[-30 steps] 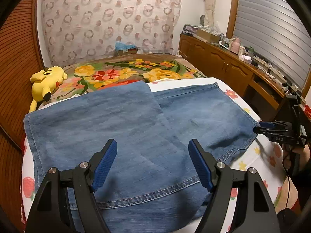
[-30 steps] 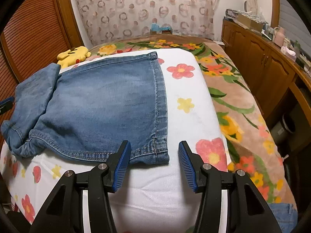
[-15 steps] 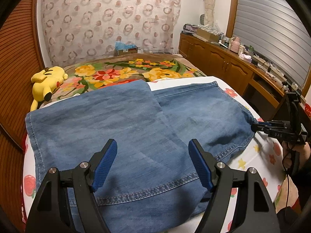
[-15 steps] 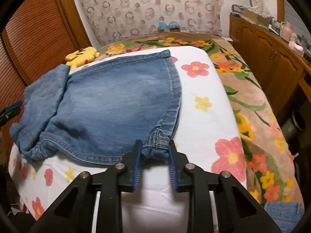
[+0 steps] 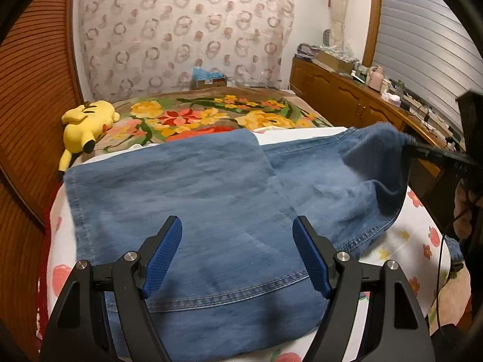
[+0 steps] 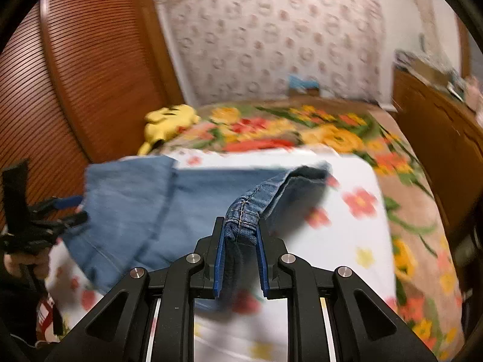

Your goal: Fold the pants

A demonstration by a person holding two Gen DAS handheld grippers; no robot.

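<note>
Blue denim pants [image 5: 196,199] lie on a white flowered sheet [image 5: 416,241] on the bed, one half folded over the other. My left gripper [image 5: 237,252] is open and empty, hovering over the near hem. My right gripper [image 6: 241,235] is shut on a corner of the pants [image 6: 243,211] and holds it lifted off the bed. In the left wrist view the right gripper [image 5: 428,152] shows at the right edge with the raised denim corner [image 5: 380,141]. In the right wrist view the left gripper [image 6: 65,208] shows at the far left.
A yellow plush toy [image 5: 86,120] lies at the back left of the bed. A floral blanket [image 5: 211,114] covers the far half. A wooden sideboard [image 5: 347,96] with clutter runs along the right. Wooden slatted doors [image 6: 75,69] stand on the left.
My right gripper closed on the pants corner and lifted it up off the bed, towards the left. My left gripper stayed open and nearly still.
</note>
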